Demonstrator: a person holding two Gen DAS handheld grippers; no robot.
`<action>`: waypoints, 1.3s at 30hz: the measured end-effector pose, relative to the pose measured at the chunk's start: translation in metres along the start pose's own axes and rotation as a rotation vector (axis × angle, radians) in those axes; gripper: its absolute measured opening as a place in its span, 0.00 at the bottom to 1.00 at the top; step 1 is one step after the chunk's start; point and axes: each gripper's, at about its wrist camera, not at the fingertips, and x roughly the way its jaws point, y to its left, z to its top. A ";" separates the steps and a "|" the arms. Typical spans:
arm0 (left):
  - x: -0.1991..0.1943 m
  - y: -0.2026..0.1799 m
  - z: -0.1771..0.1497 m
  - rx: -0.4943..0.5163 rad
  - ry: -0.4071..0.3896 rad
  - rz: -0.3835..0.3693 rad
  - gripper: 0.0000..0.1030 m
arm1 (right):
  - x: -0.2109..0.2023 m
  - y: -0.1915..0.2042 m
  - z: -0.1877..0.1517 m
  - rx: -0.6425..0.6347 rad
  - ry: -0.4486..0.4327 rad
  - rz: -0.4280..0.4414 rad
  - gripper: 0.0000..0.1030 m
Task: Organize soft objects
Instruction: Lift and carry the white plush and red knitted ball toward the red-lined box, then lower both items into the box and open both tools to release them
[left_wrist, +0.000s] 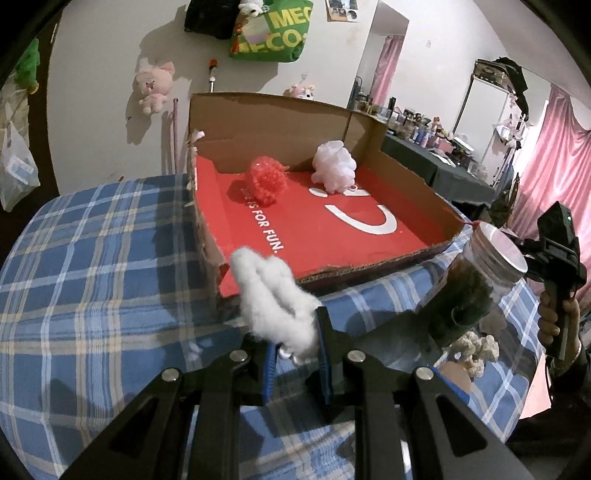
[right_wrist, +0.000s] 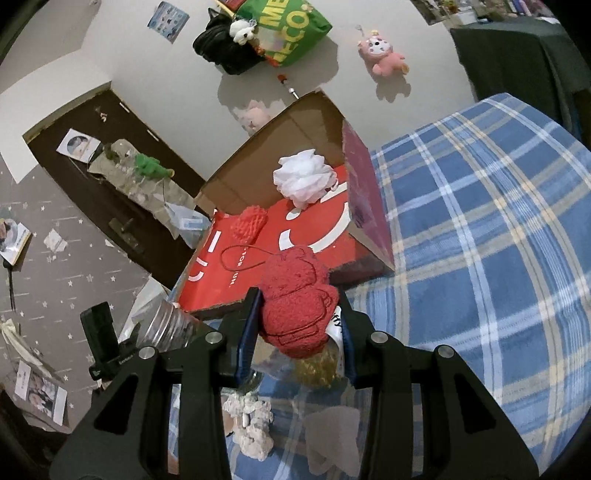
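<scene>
My left gripper (left_wrist: 295, 350) is shut on a white fluffy plush (left_wrist: 273, 295) and holds it above the plaid cloth, just before the near edge of the cardboard box (left_wrist: 273, 122). The box has a red floor and holds a red mesh puff (left_wrist: 266, 179) and a white mesh puff (left_wrist: 334, 166). My right gripper (right_wrist: 299, 332) is shut on a red plush toy (right_wrist: 297, 295) with a thin red loop, held at the box's (right_wrist: 258, 147) near corner. Both puffs show in the right wrist view too, the white puff (right_wrist: 303, 181) and the red puff (right_wrist: 249, 223).
A clear jar (left_wrist: 469, 284) with a metal lid and dark contents stands right of the box. A cream knitted piece (left_wrist: 476, 350) lies beside it; it also shows in the right wrist view (right_wrist: 251, 424). The blue plaid cloth (left_wrist: 92, 258) covers the surface. Plush toys hang on the wall.
</scene>
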 end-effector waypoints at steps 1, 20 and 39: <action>0.000 -0.001 0.002 0.001 -0.004 -0.002 0.20 | 0.002 0.002 0.002 -0.010 0.007 -0.002 0.36; 0.067 -0.002 0.063 -0.021 0.145 0.005 0.20 | 0.105 0.060 0.058 -0.441 0.179 -0.324 0.36; 0.118 -0.006 0.076 0.037 0.298 0.133 0.20 | 0.171 0.056 0.059 -0.594 0.401 -0.551 0.38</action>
